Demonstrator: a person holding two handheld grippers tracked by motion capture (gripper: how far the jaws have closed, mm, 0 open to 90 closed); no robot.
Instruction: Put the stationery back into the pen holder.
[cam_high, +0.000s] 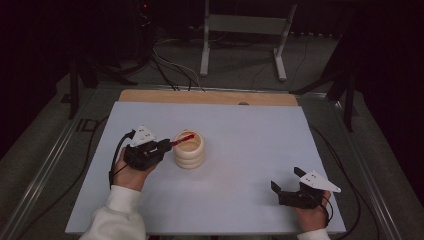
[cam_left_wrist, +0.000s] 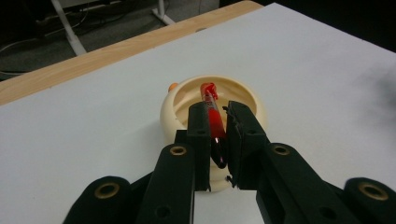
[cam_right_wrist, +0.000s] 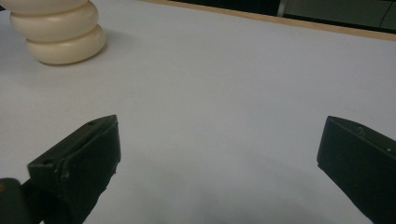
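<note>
A cream ribbed holder (cam_high: 189, 149) stands upright left of the table's middle. My left gripper (cam_high: 168, 144) is shut on a red pen (cam_high: 183, 138), held just left of the holder with the pen's tip over its mouth. In the left gripper view the red pen (cam_left_wrist: 212, 116) is pinched between the black fingers (cam_left_wrist: 200, 135), its red end above the holder's open top (cam_left_wrist: 187, 103). My right gripper (cam_high: 286, 189) rests open near the front right of the table with nothing between its fingers (cam_right_wrist: 88, 154). The holder (cam_right_wrist: 56, 30) stands at the upper left of the right gripper view.
The white board (cam_high: 250, 150) covers a wooden table whose far edge (cam_high: 210, 96) shows behind it. Cables and a grey metal stand (cam_high: 245, 30) sit on the floor beyond. A white sleeve (cam_high: 117, 217) comes in at the bottom left.
</note>
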